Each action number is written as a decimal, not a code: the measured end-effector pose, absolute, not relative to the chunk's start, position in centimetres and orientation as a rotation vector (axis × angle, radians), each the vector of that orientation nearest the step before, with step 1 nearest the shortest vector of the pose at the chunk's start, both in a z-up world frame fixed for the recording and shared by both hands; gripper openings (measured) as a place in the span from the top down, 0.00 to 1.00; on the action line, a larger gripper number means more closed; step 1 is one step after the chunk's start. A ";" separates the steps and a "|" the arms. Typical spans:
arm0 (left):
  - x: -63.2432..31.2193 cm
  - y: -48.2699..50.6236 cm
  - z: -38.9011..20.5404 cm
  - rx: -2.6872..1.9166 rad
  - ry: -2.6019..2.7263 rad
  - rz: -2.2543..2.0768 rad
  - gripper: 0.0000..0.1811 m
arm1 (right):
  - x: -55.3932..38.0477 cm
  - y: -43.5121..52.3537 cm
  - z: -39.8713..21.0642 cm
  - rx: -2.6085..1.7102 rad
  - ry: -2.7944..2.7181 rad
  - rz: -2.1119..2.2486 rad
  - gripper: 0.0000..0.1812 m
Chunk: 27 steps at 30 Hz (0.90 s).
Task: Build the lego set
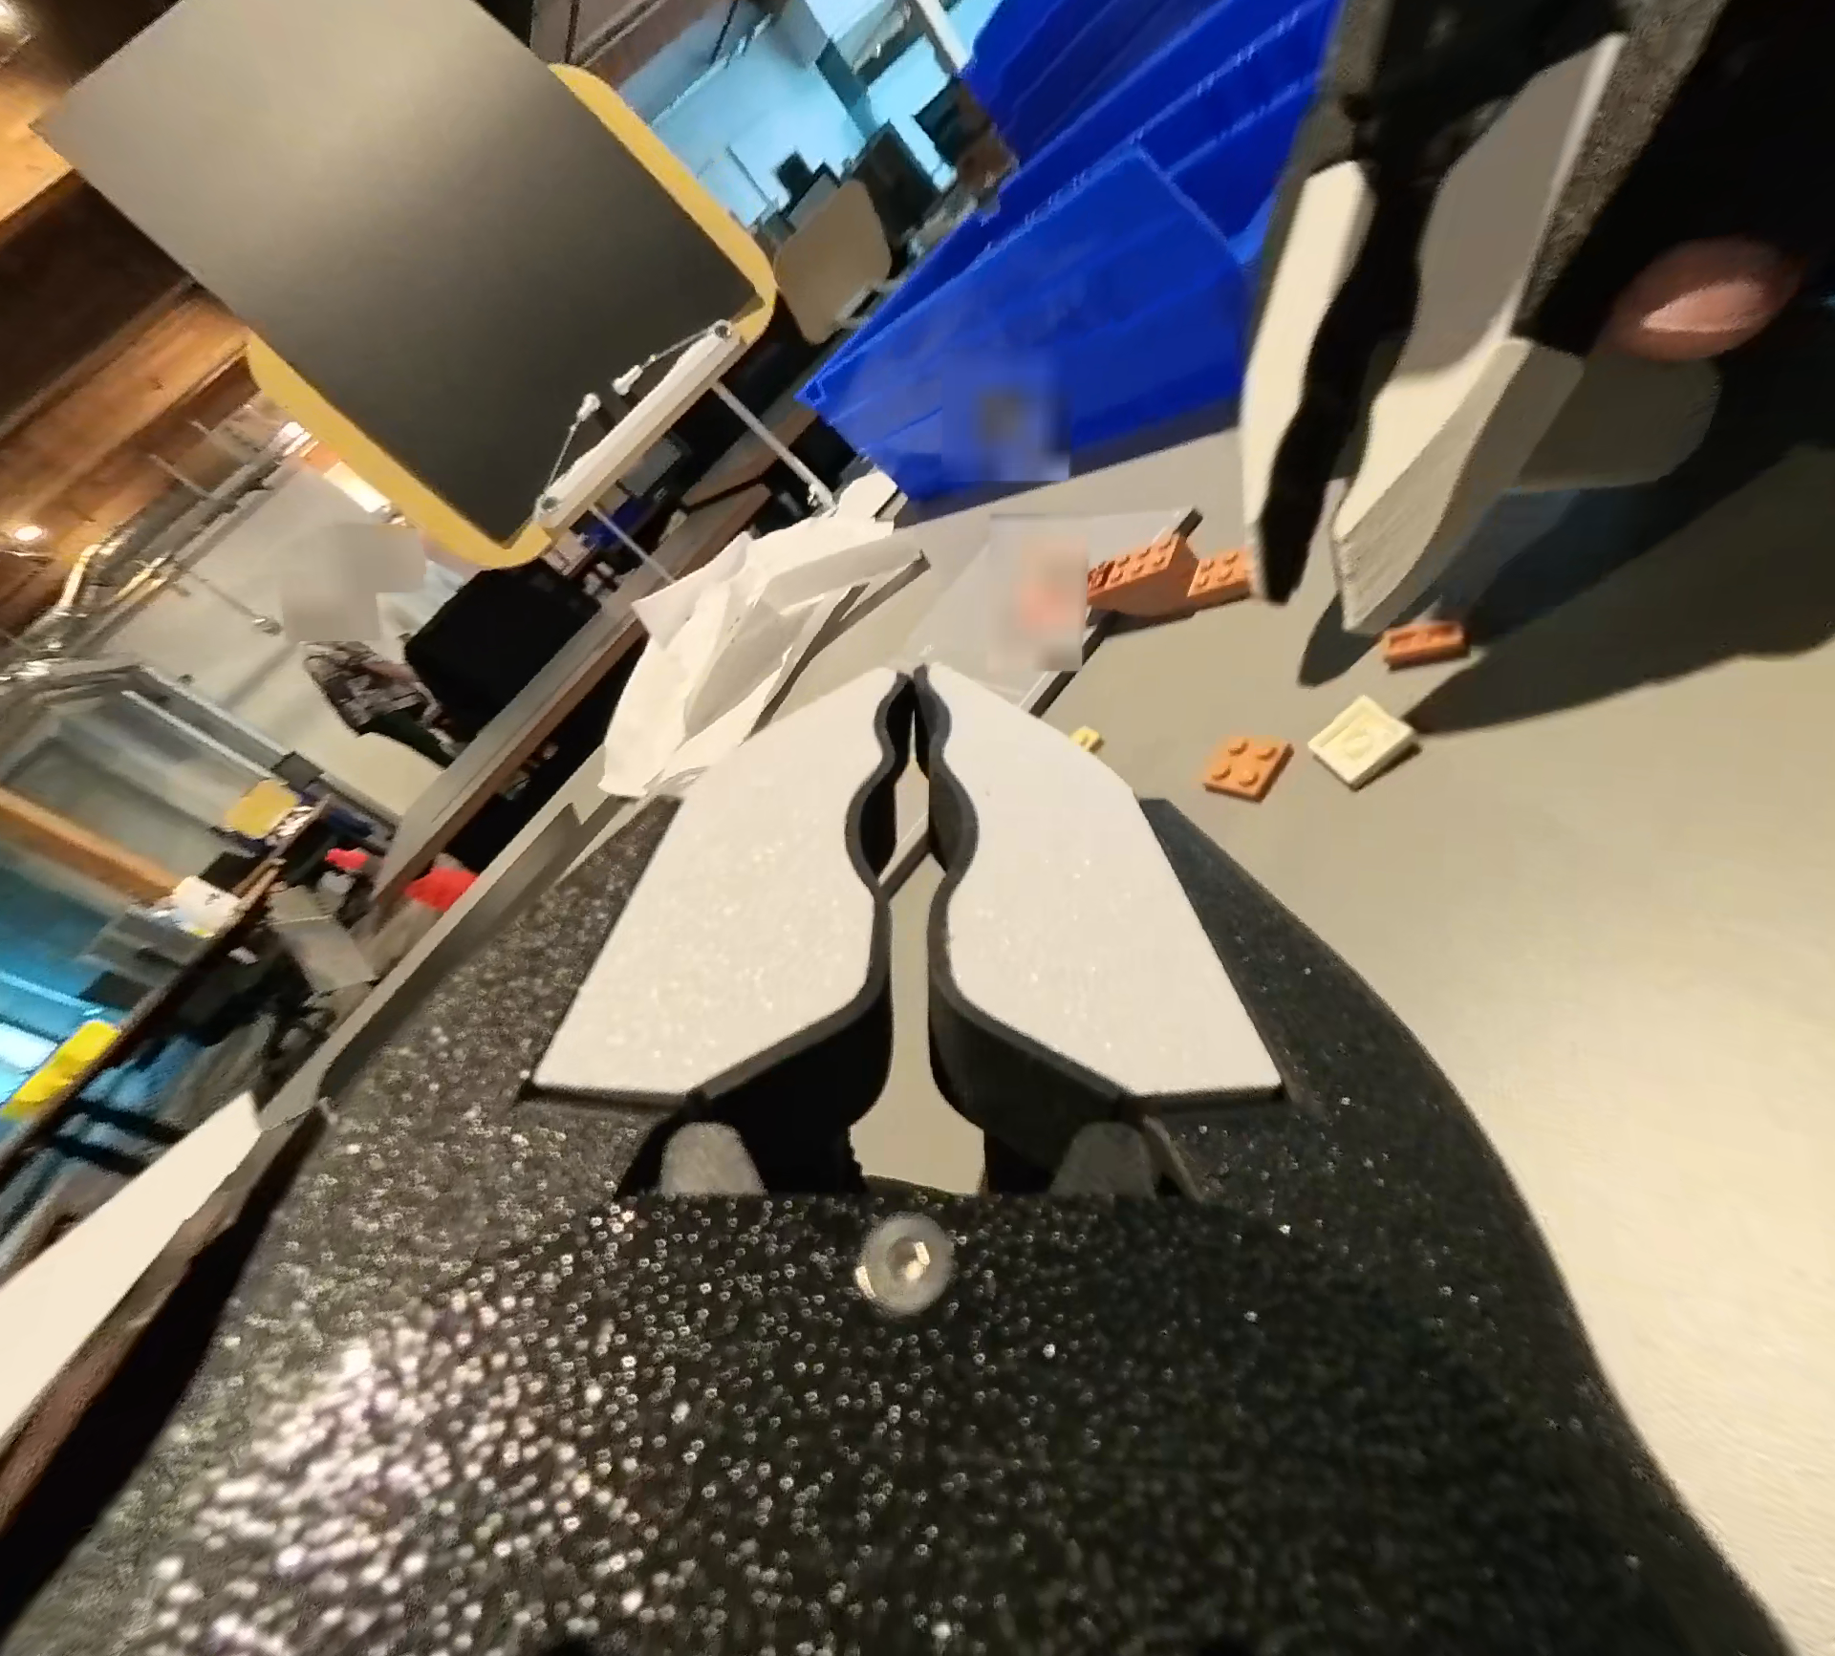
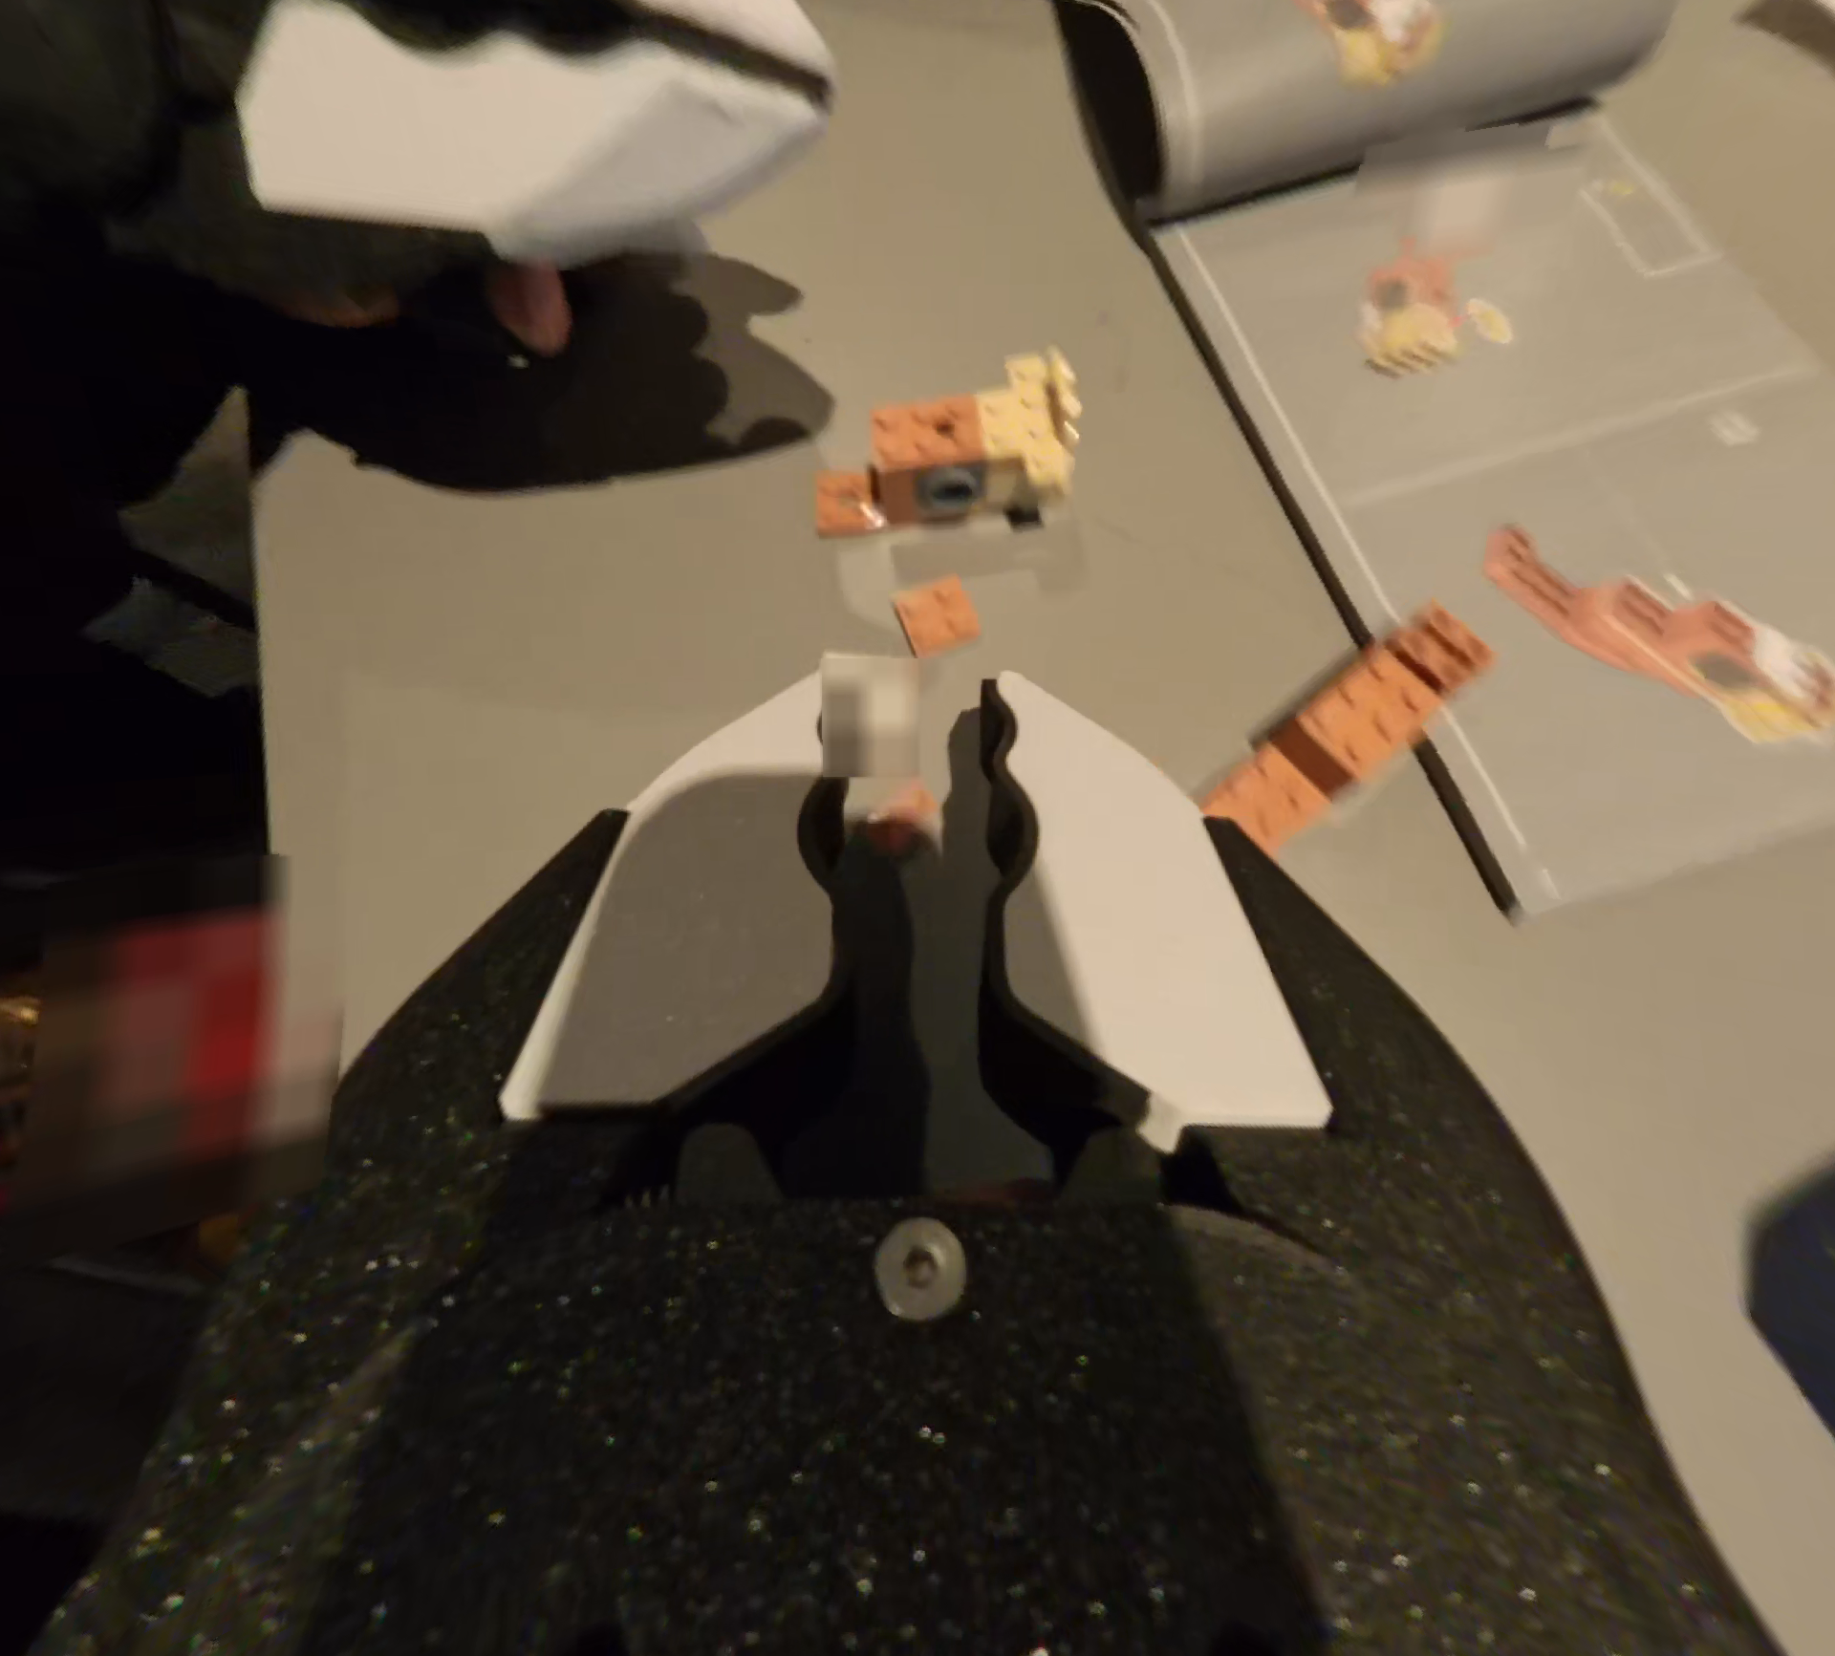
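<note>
Left wrist view: we're holding the left gripper (image 1: 914,695) clenched w/ nothing in it, raised off the grey table (image 1: 1489,963). Orange plate (image 1: 1248,765) & cream tile (image 1: 1362,740) are lying near.

Right wrist view: right gripper (image 2: 909,715) is hanging released over the table; partly built lego model (image 2: 968,457) is sitting ahead, beside the instruction booklet (image 2: 1589,516).
</note>
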<state>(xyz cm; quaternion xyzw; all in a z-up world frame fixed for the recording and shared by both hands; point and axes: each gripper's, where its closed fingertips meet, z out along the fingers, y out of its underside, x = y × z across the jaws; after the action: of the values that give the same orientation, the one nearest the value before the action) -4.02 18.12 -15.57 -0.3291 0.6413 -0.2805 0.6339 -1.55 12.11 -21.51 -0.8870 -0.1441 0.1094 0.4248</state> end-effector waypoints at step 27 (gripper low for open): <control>-4.5 19.7 -14.9 -0.792 1.413 -0.657 1.00 | -2.3 16.5 -23.9 -2.415 -0.470 0.102 0.96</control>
<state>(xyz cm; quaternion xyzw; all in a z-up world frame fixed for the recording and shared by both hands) -4.47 19.74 -14.94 -0.3475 0.6201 -0.2883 0.6416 -2.33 16.53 -23.90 -0.9247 -0.1799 0.0391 0.3331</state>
